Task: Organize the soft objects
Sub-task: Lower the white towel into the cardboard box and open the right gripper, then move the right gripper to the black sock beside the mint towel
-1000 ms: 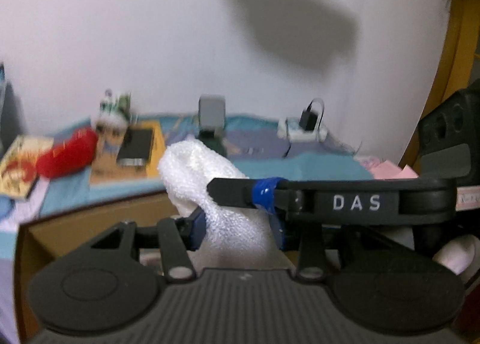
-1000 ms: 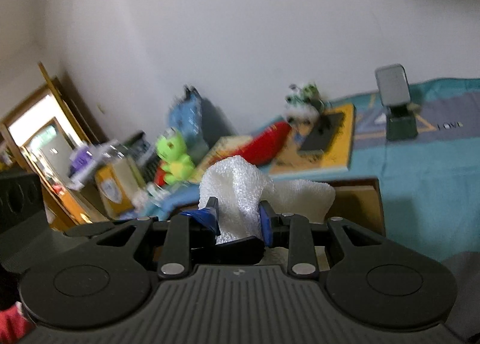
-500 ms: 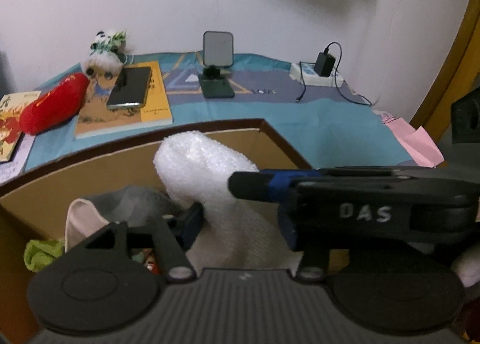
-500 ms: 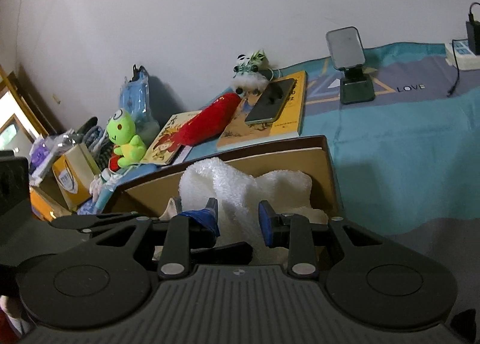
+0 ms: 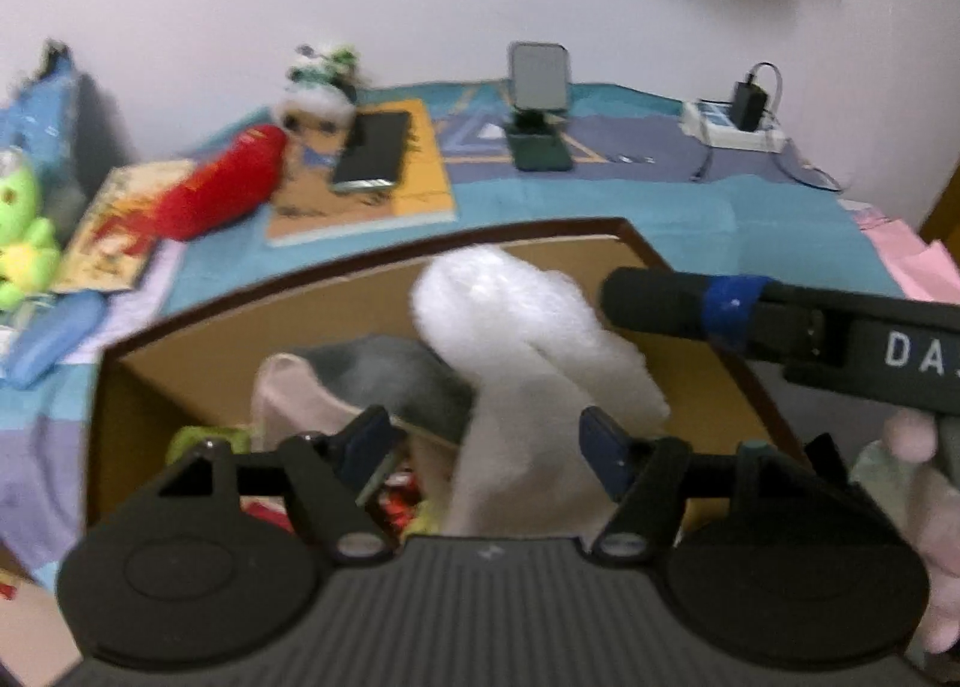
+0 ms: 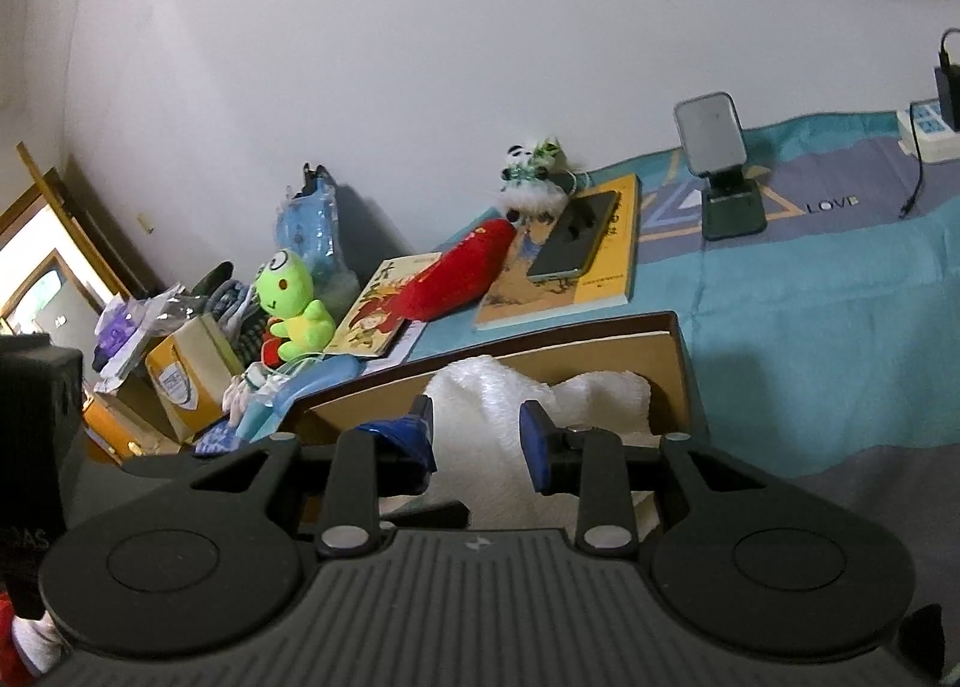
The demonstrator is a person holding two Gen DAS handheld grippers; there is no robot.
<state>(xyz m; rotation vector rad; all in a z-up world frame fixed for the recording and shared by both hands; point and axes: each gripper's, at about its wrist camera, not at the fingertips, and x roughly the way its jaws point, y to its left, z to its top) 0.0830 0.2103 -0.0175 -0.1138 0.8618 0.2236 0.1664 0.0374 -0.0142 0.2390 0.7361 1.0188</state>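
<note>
— Where's the foam wrap (image 5: 516, 339) from where you sit?

— Dead ahead of both my tools. It stands in the cardboard box (image 5: 384, 291), humped up above the rim, its long axis running from my left gripper (image 5: 483, 441) up and away toward the far wall of the box. A lower fold lies off to the right, seen in the right wrist view against the box's right-hand wall.

— Are you gripping it?

— I'd say not. My left fingers (image 5: 606, 441) stand wide, with the wrap rising between them but clear of the left pad. My right gripper (image 6: 477, 435) is parted too, narrower; the wrap fills that gap, and I can't tell whether the pads touch it.

— Which hand is nearer?

— Both straddle it, one from each side. The right gripper's finger reaches across the left view, just beside the hump's right flank.

— What else is in the box?

— A grey and pink cloth (image 5: 360, 381) to the left of the wrap, touching it. The red plush (image 6: 462, 276) and green frog (image 6: 294, 306) sit well apart, outside the box, on the bed cover (image 6: 810, 291)
</note>
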